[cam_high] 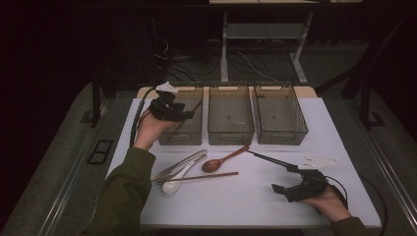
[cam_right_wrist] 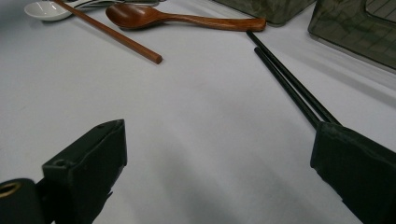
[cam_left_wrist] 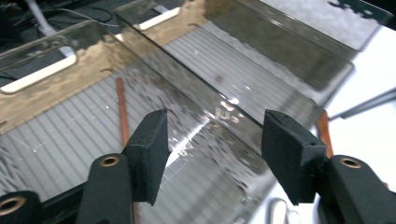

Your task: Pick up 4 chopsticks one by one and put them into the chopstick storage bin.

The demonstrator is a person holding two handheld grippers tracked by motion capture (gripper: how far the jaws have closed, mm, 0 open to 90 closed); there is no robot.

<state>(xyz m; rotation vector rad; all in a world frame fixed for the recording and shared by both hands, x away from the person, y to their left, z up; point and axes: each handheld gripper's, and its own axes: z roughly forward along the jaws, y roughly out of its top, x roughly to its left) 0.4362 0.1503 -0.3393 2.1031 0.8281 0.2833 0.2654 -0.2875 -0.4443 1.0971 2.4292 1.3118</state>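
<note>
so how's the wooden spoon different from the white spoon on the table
The wooden spoon is reddish brown; the white spoon is pale and glossy. The wooden spoon looks longer, with a slim handle reaching toward the middle bin; the white spoon looks shorter and stubbier. The wooden spoon lies by itself, while the white spoon rests against the metal tongs and a brown chopstick. Both lie flat on the table, bowls toward the person.

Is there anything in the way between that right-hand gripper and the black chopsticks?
Nothing visible. The right gripper stands open on the bare table, and the black chopsticks lie right beside one of its jaws.
</note>
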